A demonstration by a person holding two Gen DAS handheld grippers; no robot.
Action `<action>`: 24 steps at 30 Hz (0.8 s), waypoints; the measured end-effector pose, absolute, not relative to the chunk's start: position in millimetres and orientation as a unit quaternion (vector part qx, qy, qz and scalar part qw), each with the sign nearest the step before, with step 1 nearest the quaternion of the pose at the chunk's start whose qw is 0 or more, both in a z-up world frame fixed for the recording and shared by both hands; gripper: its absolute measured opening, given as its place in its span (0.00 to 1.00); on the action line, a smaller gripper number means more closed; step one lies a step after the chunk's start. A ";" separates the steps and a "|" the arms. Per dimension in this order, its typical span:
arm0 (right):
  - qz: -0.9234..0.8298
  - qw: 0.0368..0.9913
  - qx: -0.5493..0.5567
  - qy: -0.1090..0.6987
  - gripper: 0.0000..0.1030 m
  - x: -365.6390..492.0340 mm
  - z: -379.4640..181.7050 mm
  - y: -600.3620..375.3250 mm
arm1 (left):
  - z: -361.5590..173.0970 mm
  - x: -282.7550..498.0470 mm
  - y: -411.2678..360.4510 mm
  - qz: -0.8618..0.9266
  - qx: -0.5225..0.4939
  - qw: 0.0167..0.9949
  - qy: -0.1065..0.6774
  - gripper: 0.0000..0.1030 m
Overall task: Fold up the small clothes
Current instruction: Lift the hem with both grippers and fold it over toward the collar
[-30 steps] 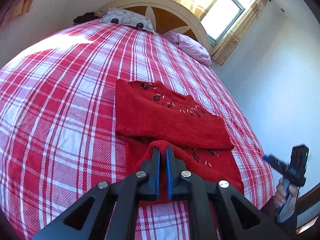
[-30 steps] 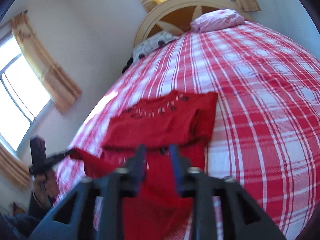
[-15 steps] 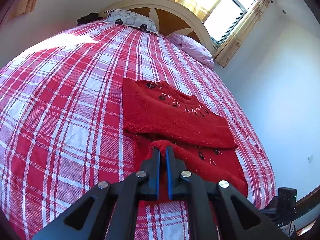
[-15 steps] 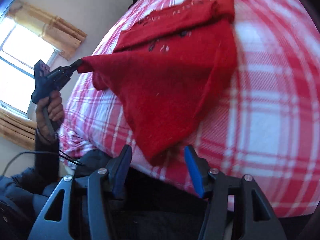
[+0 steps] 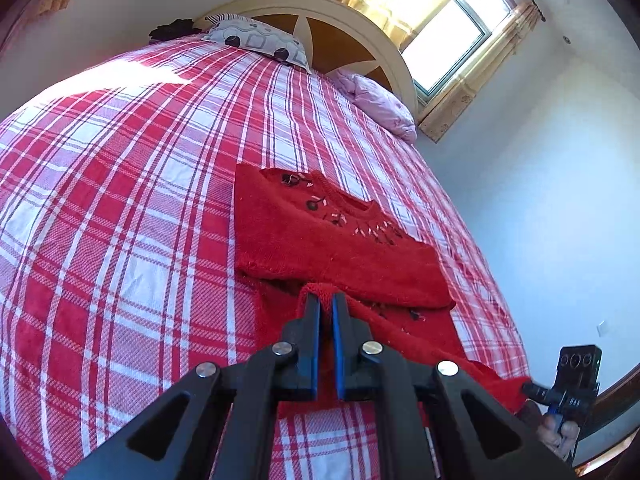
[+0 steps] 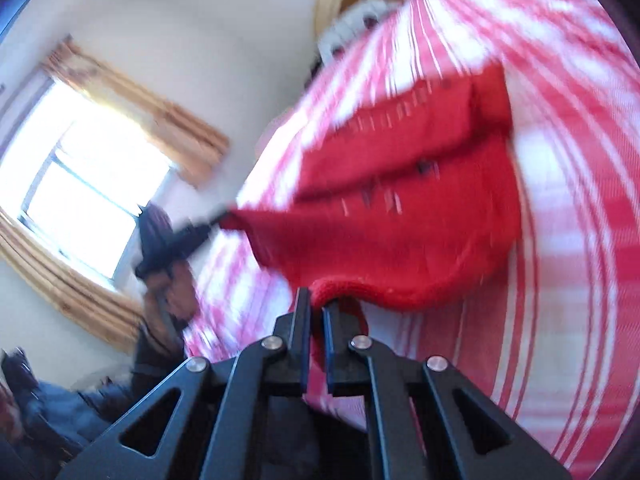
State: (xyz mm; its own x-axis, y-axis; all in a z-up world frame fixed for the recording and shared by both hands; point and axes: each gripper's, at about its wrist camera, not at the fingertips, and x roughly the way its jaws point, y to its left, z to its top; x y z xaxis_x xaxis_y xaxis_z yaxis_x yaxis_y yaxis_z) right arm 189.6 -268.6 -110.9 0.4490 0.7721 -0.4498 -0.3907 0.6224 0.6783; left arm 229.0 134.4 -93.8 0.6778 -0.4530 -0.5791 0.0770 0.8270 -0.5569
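Red knit sweater, partly folded, hem corners pinched by left gripper and right gripper.

Left gripper clamped tight on a near hem corner of the red sweater, pointing downward. Right gripper — jaws just closed — pinches the other corner, far right.

The red sweater is fuzzy matt knit. The checked bedsheet is woven cloth. The headboard looks like painted wood. The fingers are matt black plastic with shiny metal pins.
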 end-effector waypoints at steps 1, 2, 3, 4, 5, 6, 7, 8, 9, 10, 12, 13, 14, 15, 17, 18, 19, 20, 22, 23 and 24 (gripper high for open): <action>0.352 0.820 0.251 0.374 0.08 195.3 -103.7 -271.0 | -91.8 233.8 135.6 -0.152 -0.258 0.879 0.371 0.05; 0.347 0.827 0.255 0.361 0.08 203.0 -94.6 -274.3 | -90.2 237.2 136.3 -0.153 -0.261 0.878 0.370 0.05; 0.344 0.831 0.259 0.353 0.08 209.4 -89.0 -277.2 | -88.4 240.0 136.9 -0.154 -0.263 0.878 0.369 0.05; 0.340 0.834 0.265 0.346 0.08 216.6 -84.3 -280.4 | -85.9 243.3 137.5 -0.154 -0.263 0.879 0.367 0.05; 0.334 0.837 0.271 0.339 0.08 224.0 -80.8 -283.0 | -83.4 247.5 137.4 -0.154 -0.263 0.880 0.365 0.05; 0.330 0.840 0.275 0.333 0.08 230.5 -78.4 -284.6 | -81.4 251.0 137.2 -0.154 -0.261 0.880 0.364 0.05; 0.324 0.842 0.280 0.328 0.08 237.7 -75.5 -288.7 | -79.8 255.3 137.0 -0.154 -0.259 0.881 0.364 0.05; 0.318 0.843 0.287 0.324 0.08 245.3 -74.2 -290.9 | -78.6 260.8 136.9 -0.153 -0.259 0.881 0.365 0.05; 0.313 0.844 0.292 0.322 0.08 251.4 -74.2 -293.1 | -78.3 264.8 137.4 -0.155 -0.260 0.880 0.367 0.05; 0.307 0.847 0.295 0.320 0.08 258.0 -73.9 -295.2 | -78.0 271.9 137.2 -0.157 -0.262 0.878 0.369 0.05; 0.297 0.846 0.306 0.320 0.08 273.0 -75.8 -300.9 | -77.7 281.0 137.0 -0.160 -0.264 0.875 0.372 0.05; 0.294 0.847 0.307 0.320 0.08 277.9 -72.3 -306.6 | -77.7 287.6 136.6 -0.162 -0.265 0.874 0.375 0.05; 0.289 0.848 0.309 0.320 0.08 285.4 -71.9 -308.1 | -78.3 293.7 136.7 -0.163 -0.267 0.872 0.377 0.05; 0.286 0.847 0.313 0.322 0.08 293.4 -72.3 -309.0 | -78.9 299.1 137.1 -0.163 -0.268 0.871 0.379 0.05; 0.282 0.846 0.318 0.322 0.08 305.3 -73.1 -310.6 | -81.8 312.0 138.1 -0.163 -0.274 0.866 0.385 0.05; 0.278 0.846 0.322 0.321 0.08 312.1 -74.4 -311.9 | -82.8 316.8 138.7 -0.160 -0.277 0.865 0.388 0.05; 0.275 0.845 0.327 0.322 0.08 320.5 -74.9 -313.0 | -84.1 323.2 139.6 -0.159 -0.280 0.862 0.390 0.05; 0.273 0.845 0.330 0.321 0.08 327.7 -75.1 -313.7 | -85.0 328.9 140.5 -0.159 -0.285 0.860 0.392 0.05; 0.271 0.844 0.332 0.323 0.08 339.6 -74.7 -312.7 | -87.1 339.3 141.8 -0.157 -0.289 0.857 0.396 0.05; 0.270 0.843 0.331 0.326 0.08 347.2 -74.5 -311.7 | -88.1 344.2 142.5 -0.157 -0.292 0.855 0.398 0.05; 0.269 0.844 0.330 0.326 0.08 351.6 -74.3 -311.0 | -88.7 347.6 143.2 -0.158 -0.294 0.854 0.399 0.05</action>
